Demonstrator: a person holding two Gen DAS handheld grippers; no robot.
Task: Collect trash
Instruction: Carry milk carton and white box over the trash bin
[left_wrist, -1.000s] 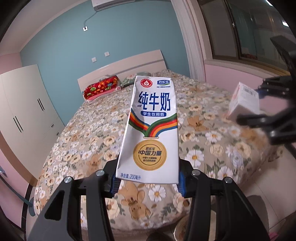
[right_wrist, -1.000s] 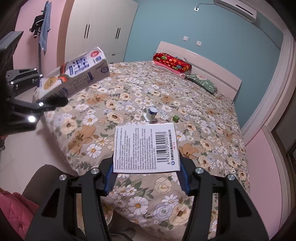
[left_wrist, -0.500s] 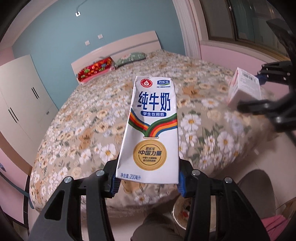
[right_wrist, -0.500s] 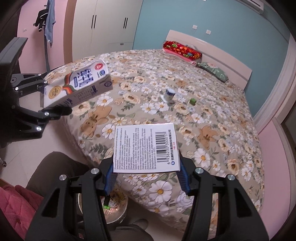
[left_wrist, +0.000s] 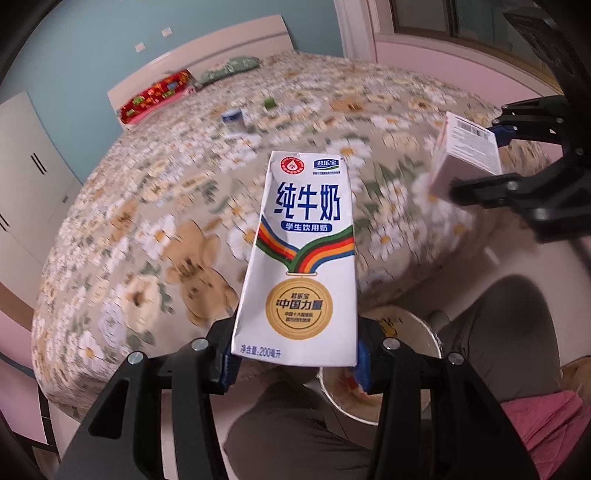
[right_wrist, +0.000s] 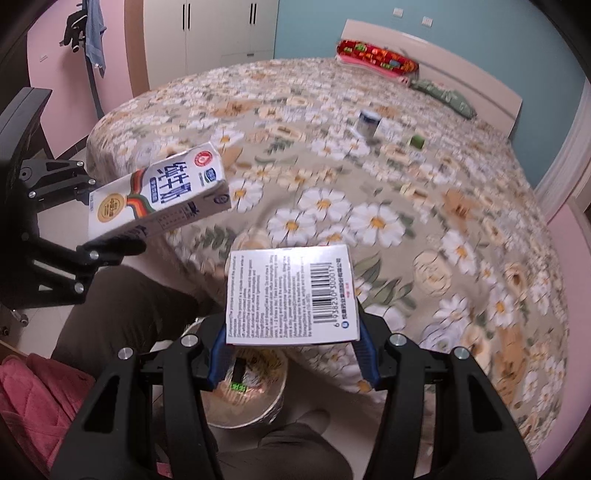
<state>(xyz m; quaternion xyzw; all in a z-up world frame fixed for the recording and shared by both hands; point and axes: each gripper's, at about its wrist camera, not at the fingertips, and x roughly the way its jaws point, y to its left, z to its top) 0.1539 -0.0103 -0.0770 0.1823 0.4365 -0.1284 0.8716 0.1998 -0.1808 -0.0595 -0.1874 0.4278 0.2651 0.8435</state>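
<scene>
While both carry trash off the bed's (right_wrist: 424, 206) foot edge:
L gripper (left_wrist: 295, 363): clamps white milk carton (left_wrist: 301, 266).
R gripper (right_wrist: 291, 347): clamps white barcode box (right_wrist: 291, 295).
Round metal bin (right_wrist: 255, 402): on floor, below both.

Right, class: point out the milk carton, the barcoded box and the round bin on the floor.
milk carton (left_wrist: 300, 258): left wrist view, front face, on the rainbow stripes.
barcoded box (right_wrist: 291, 295): right wrist view, middle of the printed face.
round bin (left_wrist: 424, 328): left wrist view, upper right rim.
</scene>
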